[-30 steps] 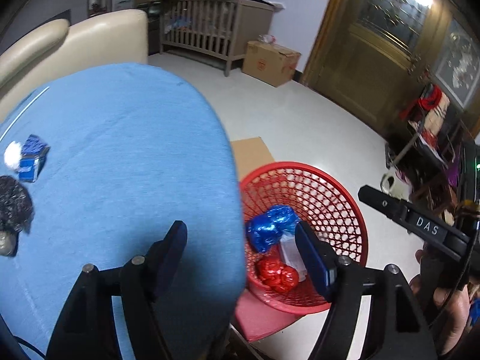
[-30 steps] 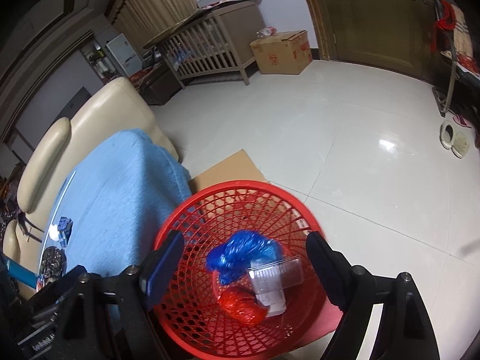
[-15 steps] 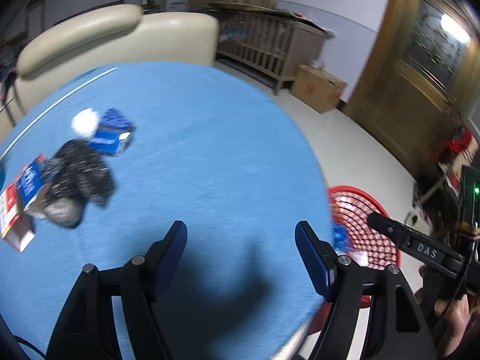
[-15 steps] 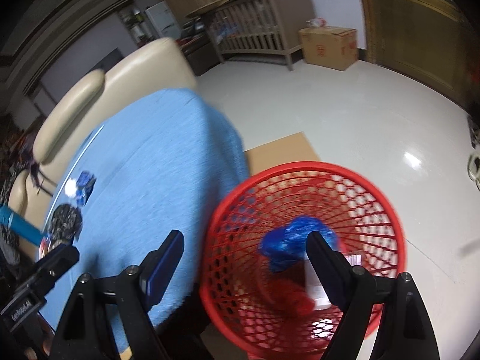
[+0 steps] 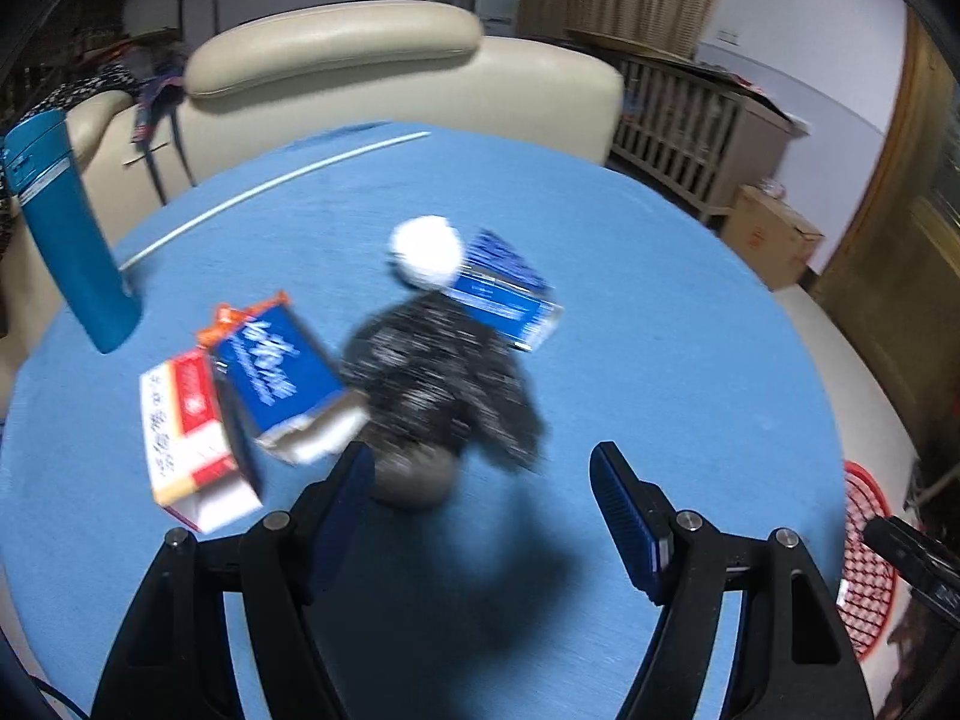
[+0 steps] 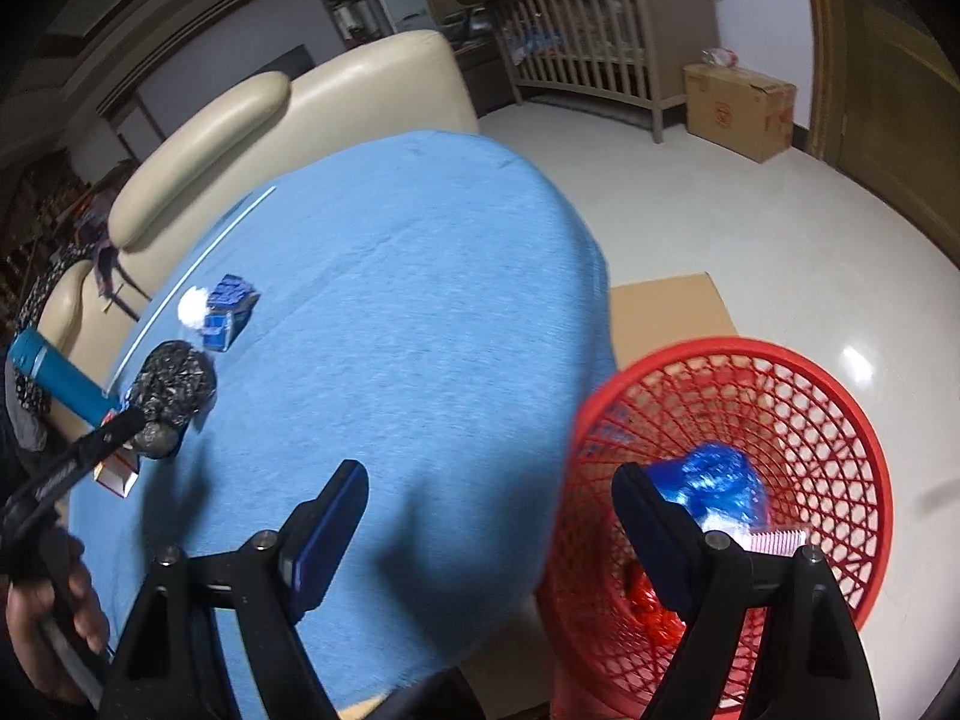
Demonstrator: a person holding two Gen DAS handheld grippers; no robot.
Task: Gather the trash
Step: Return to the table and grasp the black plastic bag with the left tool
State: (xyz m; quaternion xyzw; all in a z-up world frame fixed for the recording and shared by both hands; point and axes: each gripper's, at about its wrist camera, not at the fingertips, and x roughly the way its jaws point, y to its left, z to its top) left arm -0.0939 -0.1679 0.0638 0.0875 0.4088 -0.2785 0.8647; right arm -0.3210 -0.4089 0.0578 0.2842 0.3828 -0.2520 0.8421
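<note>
Since the earlier frames, both views have swung from the red basket (image 6: pixel 780 396) toward the blue-covered bench (image 5: pixel 660 360). We hold the left tongs (image 5: pixel 480 516) wide and empty above the remaining trash: a black crumpled bag (image 5: pixel 444 372), a white paper ball (image 5: pixel 427 252), a blue wrapper (image 5: pixel 510 294), a blue carton (image 5: pixel 276 366) and a red-and-white box (image 5: pixel 186 426), clustered beside a teal bottle (image 5: pixel 66 234). We hold the right tongs (image 6: pixel 486 516) equally wide and empty, over the bench edge beside the basket, which contains a blue bag (image 6: pixel 714 480) and red wrapper (image 6: pixel 654 606).
</note>
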